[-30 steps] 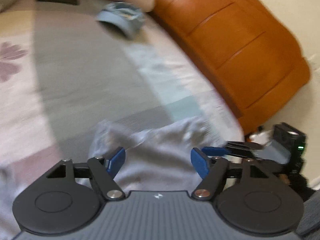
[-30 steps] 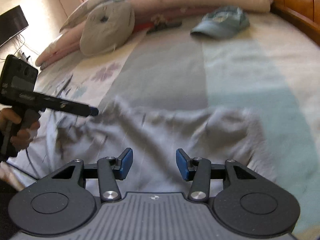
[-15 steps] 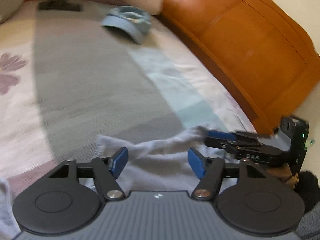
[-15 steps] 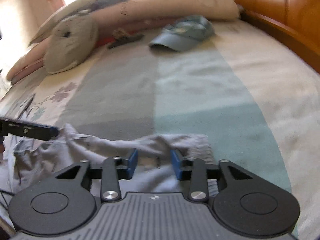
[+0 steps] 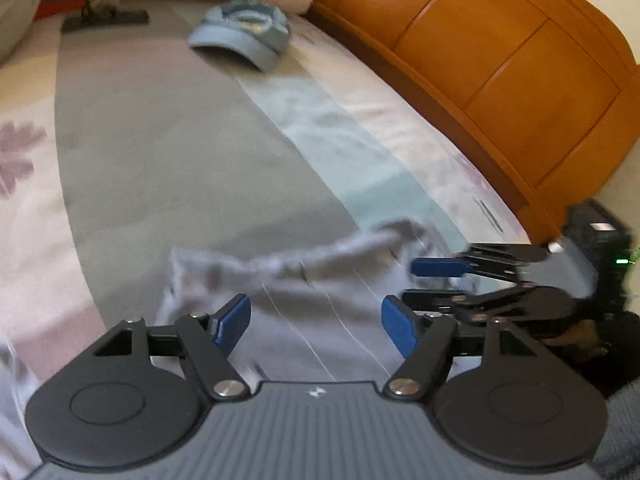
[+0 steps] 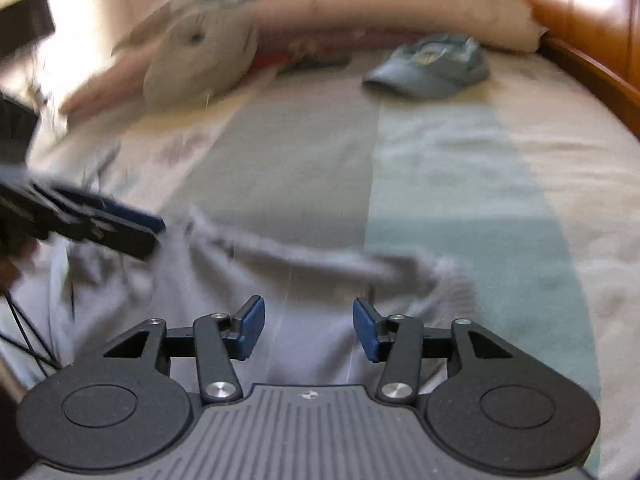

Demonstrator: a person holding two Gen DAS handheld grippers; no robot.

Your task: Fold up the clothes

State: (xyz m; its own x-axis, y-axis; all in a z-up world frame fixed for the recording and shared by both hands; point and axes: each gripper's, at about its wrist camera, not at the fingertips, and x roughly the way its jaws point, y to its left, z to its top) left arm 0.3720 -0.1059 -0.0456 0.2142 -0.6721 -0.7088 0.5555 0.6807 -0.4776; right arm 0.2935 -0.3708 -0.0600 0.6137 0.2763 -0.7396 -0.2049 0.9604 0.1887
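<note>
Reopening after a brief squeeze, the right tongs (image 6: 308, 328) hover empty over the grey garment (image 6: 280, 280); left tongs (image 5: 316, 326) gape wide, empty; folding not yet started.

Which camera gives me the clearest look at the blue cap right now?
The left wrist view: the blue cap is sharper there, brim and crown distinct, lying on the bedspread. The right wrist view shows the cap whole too, but blurred.
</note>
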